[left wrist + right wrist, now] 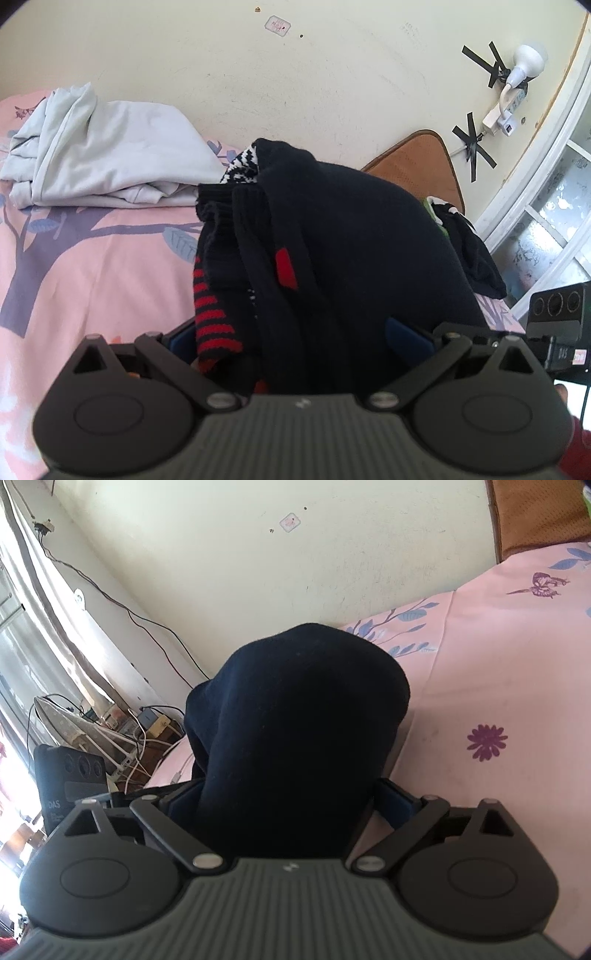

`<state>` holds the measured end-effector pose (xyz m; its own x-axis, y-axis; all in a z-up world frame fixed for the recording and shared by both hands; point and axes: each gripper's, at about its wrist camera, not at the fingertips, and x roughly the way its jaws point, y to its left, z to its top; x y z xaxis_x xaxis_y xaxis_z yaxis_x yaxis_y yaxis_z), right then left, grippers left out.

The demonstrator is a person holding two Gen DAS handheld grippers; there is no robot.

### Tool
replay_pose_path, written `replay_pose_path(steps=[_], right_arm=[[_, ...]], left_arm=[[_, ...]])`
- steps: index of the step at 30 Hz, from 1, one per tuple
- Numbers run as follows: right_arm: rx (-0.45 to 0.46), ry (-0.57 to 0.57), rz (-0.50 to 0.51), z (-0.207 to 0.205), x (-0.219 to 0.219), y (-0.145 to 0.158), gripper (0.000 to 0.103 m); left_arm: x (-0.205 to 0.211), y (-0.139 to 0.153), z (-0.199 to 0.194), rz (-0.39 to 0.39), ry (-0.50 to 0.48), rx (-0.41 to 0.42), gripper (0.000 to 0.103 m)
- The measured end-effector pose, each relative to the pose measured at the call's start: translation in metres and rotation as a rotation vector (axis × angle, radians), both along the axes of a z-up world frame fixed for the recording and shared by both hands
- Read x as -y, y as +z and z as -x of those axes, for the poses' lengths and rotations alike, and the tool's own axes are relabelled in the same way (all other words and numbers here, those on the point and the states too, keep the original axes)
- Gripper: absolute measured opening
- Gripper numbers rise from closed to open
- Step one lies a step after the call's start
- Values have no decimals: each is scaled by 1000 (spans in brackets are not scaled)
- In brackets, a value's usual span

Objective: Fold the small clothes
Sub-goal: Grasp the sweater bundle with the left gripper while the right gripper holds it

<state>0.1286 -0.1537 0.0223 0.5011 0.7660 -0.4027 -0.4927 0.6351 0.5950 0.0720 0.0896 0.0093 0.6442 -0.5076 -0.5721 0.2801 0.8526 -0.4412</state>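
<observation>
Both tongs hold the same dark knit garment, a navy sweater with red-and-black striped trim and a white patterned band, lifted clear of the bed. The left tongs are closed on a bunched edge of it, the cloth filling the gap between the blue pads and draping forward over them. The right tongs are likewise clamped on a thick fold of the plain navy part, which humps up just ahead and hides the fingertips. Ahead and left of the left tongs lies a pale grey garment, loosely folded on the pink floral sheet; another dark piece with green trim sits to the right, beside a brown mat. This looks like the carrying or spreading step, with no fold yet made. The next move probably calls for drawing the 2 tongs apart to stretch the sweater flat, then lowering it onto bare sheet, well apart from the grey garment.
</observation>
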Motion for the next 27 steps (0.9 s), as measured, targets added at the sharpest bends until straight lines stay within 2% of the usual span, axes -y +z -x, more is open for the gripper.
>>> replay_pose_path(steps=[7,19,27], right_arm=[[6,-6,13,1,-3,0,101],[32,-11,18,4,-7,-2,103],[4,12,-17,0,1,-2,103]], left_arm=[[2,0,2,-24,-6,6,103],[1,-1,2,-14,-13,10,103],[-1,-1,1,-4,-15,8,102]])
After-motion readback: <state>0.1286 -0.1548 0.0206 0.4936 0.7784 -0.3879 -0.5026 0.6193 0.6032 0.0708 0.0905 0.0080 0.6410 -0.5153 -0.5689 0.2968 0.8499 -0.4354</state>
